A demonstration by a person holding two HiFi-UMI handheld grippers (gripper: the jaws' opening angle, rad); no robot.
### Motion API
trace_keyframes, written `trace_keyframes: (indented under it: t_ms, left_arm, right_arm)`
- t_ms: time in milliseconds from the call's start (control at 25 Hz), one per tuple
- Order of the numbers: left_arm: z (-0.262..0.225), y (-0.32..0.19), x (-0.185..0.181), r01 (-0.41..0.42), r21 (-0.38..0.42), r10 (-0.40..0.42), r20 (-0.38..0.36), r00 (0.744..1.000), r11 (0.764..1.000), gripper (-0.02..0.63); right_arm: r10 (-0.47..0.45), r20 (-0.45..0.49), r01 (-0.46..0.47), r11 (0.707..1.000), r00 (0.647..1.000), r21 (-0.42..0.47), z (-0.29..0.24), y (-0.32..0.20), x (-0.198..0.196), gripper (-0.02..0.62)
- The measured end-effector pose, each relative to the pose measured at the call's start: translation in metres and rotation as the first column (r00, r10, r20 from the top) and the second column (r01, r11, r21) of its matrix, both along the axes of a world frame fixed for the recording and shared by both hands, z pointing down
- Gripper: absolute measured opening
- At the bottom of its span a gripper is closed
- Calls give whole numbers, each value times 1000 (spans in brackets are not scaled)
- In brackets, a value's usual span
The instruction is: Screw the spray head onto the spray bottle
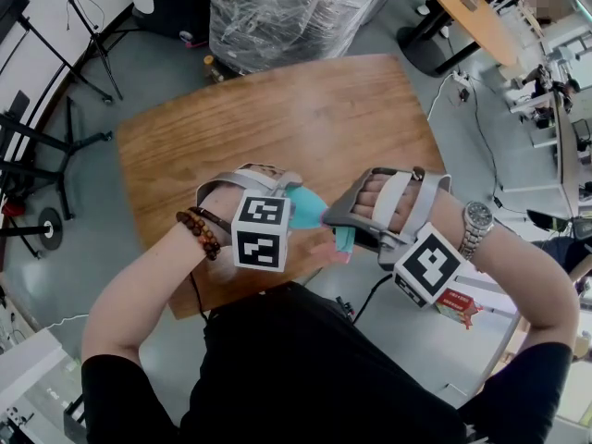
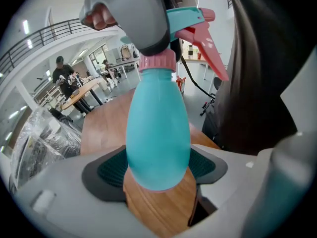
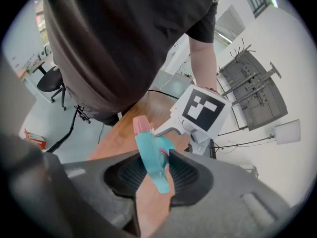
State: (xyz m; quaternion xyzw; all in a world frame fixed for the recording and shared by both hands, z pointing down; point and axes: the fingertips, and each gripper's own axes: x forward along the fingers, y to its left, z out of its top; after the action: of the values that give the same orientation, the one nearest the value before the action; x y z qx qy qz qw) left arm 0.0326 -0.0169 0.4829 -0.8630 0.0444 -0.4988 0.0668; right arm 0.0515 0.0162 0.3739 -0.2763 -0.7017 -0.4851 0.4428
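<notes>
We stand at the near edge of a brown wooden worktop (image 1: 305, 109) with rounded corners, bare on top, on a grey floor (image 1: 166, 72) in an open, bright room. A plastic-wrapped bundle (image 1: 277, 7) sits beyond the far edge, black stands (image 1: 55, 155) rise off the left edge, and long desks (image 1: 472, 12) run past the far right corner.

The teal spray bottle (image 2: 158, 133) hangs in the air over the near edge. Its long axis lies roughly level from left to right, with the round base in the left tongs (image 2: 158, 170), whose pads press on both its sides. Its pink-collared neck points at the right tongs (image 3: 158, 170), which are clamped on the teal spray head (image 3: 151, 155). The head sits at the neck; we cannot tell how far it is threaded. Its pink trigger (image 2: 208, 48) slants toward our dark shirt.

The grey shell of the right tongs covers part of the head in the left gripper view. A red box (image 1: 458, 305) lies on the floor off the near right corner.
</notes>
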Motion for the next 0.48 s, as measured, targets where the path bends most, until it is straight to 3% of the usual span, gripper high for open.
trace_keyframes:
  t_ms: [360, 480]
  left_arm:
    - [-1, 0, 0, -50, 8, 49, 18, 999, 999, 405]
    - [-1, -1, 0, -38, 20, 37, 14, 999, 999, 403]
  right_arm:
    - [-80, 24, 80, 996, 996, 31, -1, 4, -2, 117]
    - [-33, 20, 33, 999, 999, 7, 2, 2, 1, 117]
